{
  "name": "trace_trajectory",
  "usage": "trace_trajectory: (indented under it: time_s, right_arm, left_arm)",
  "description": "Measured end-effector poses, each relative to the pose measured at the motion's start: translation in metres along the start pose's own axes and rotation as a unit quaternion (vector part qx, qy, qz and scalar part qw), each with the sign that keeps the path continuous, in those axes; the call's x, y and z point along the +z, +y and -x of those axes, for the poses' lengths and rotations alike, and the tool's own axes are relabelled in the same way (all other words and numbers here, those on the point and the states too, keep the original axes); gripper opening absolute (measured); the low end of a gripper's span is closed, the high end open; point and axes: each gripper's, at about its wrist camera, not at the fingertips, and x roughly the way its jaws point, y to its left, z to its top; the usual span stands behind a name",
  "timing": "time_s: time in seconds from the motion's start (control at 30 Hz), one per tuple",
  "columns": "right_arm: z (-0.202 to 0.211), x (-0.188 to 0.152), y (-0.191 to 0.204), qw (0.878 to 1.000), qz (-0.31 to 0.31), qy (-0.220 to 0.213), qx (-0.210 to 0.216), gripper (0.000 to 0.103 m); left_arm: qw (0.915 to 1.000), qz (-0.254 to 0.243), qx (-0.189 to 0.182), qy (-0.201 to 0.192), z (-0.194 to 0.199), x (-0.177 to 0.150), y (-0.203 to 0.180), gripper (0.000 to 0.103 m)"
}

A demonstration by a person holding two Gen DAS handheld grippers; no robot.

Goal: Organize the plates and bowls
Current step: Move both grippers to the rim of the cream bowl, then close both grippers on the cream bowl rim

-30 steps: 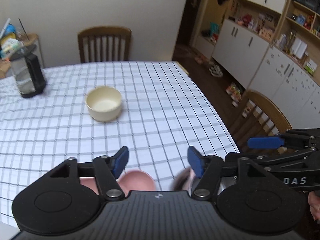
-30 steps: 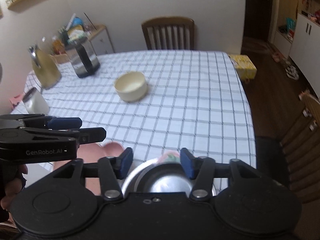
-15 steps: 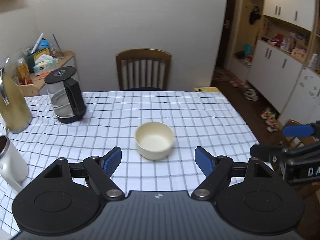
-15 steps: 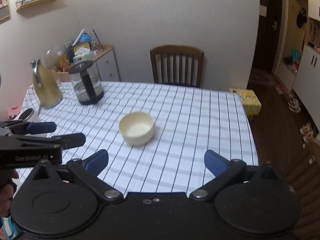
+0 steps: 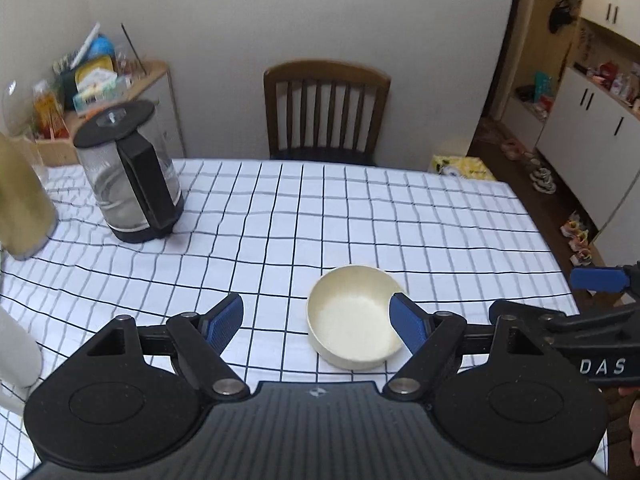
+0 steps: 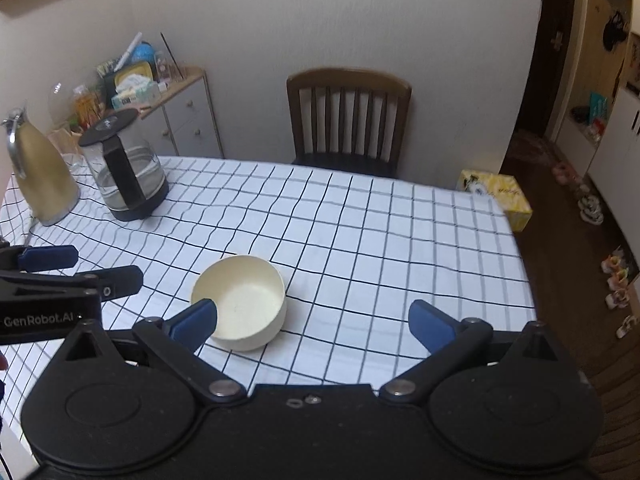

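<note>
1. Nearest: left tongs spread wide, empty, hovering above the worktop; right tongs likewise spread wide, holding nothing.
2. Just beyond the blue pads: cream bowl, upright on the checked cloth, lying toward the left tongs' right pad and toward the right tongs' left pad (so roughly between the two tools).
3. Probable step: reaching for this bowl. Best done by lowering one pad inside the rim and one outside, then closing gently on the wall; pinching across the whole bowl looks too wide.
4. Bowl: round, straight-walled, matte, smooth, probably ceramic or melamine, so apt to slip under a light grip.
5. Cloth: thin, wrinkled, white with black grid, liable to drag if the bowl slides.
6. Farther: glass kettle with black lid and handle, well apart from the bowl.
7. Farthest: slatted wooden chair.
</note>
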Motion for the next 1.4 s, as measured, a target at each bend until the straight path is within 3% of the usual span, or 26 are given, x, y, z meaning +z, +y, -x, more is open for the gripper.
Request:
trace_trajectory:
  time_s: [0.33, 0.63, 0.9, 1.07, 1.2, 1.33, 1.4]
  right_arm:
    - [-0.080, 0.014, 0.005, 0.998, -0.004, 0.058, 0.017, 0.095]
    - [-0.132, 0.008, 0.005, 0.994, -0.006, 0.104, 0.030, 0.078]
    - [-0.153, 0.003, 0.011, 0.991, -0.010, 0.128, 0.040, 0.064]
    - [-0.161, 0.002, 0.015, 0.989, -0.014, 0.140, 0.038, 0.047]
    - [-0.163, 0.003, 0.017, 0.988, -0.017, 0.148, 0.037, 0.035]
    - [-0.166, 0.003, 0.018, 0.986, -0.023, 0.156, 0.044, 0.025]
    - [-0.165, 0.004, 0.019, 0.986, -0.028, 0.158, 0.053, 0.015]
  left_arm:
    - [0.9976, 0.018, 0.023, 0.062, -0.085, 0.009, 0.010, 0.080]
    - [0.9930, 0.034, 0.030, 0.109, -0.138, 0.002, 0.013, 0.079]
    - [0.9894, 0.047, 0.023, 0.135, -0.159, -0.004, 0.017, 0.055]
    - [0.9866, 0.061, 0.021, 0.150, -0.160, -0.004, 0.020, 0.035]
    - [0.9864, 0.069, 0.017, 0.148, -0.159, -0.004, 0.023, 0.030]
    - [0.9868, 0.063, 0.011, 0.149, -0.156, -0.002, 0.016, 0.014]
    - [0.9873, 0.055, 0.013, 0.149, -0.153, -0.002, 0.011, 0.010]
